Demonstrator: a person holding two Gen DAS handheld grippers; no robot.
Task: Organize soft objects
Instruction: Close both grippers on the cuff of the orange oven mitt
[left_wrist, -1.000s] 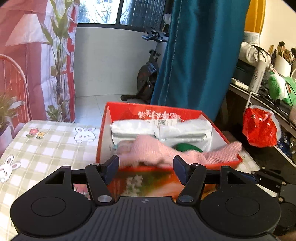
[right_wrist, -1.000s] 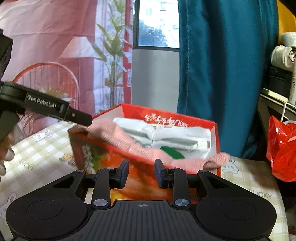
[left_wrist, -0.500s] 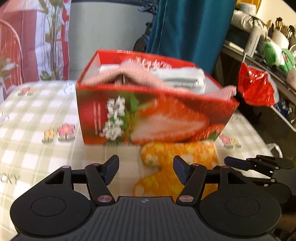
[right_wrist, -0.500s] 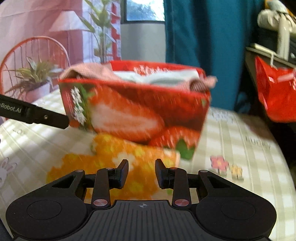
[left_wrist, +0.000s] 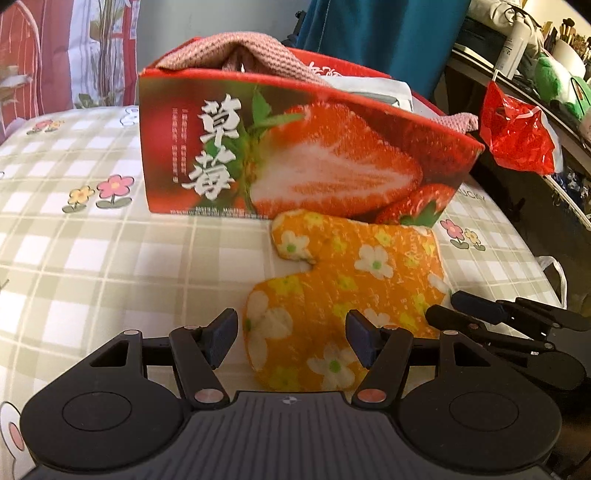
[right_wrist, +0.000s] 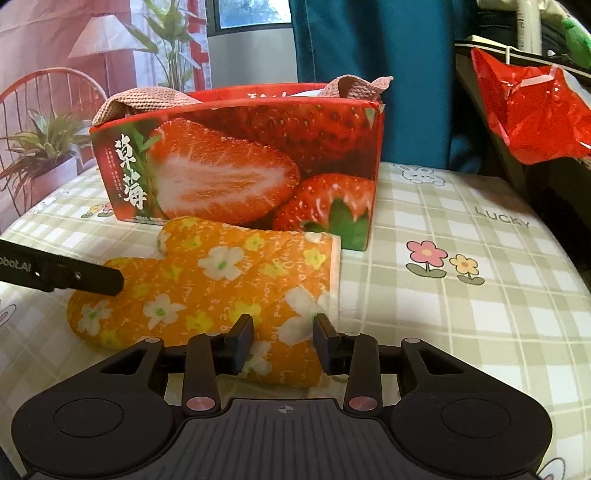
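Note:
An orange flowered oven mitt (left_wrist: 343, 288) lies flat on the checked tablecloth in front of a red strawberry box (left_wrist: 314, 158). A pink knitted cloth (left_wrist: 236, 51) hangs over the box's rim. My left gripper (left_wrist: 291, 332) is open and low over the mitt's fingertip end. My right gripper (right_wrist: 282, 332) is open over the mitt's cuff end (right_wrist: 295, 325). The mitt (right_wrist: 221, 280) and the box (right_wrist: 240, 166) also show in the right wrist view, and the left gripper's finger (right_wrist: 85, 277) reaches in from the left.
The table (left_wrist: 74, 258) has a checked cloth with flower prints. A red plastic bag (left_wrist: 517, 140) hangs at the right by a cluttered shelf. A teal curtain (right_wrist: 369, 55) hangs behind the box. The right gripper's fingers (left_wrist: 498, 314) show at the right in the left wrist view.
Both grippers have come down from above the box to table level in front of it and closed in on the orange mitt. The right gripper's jaws have opened wider.

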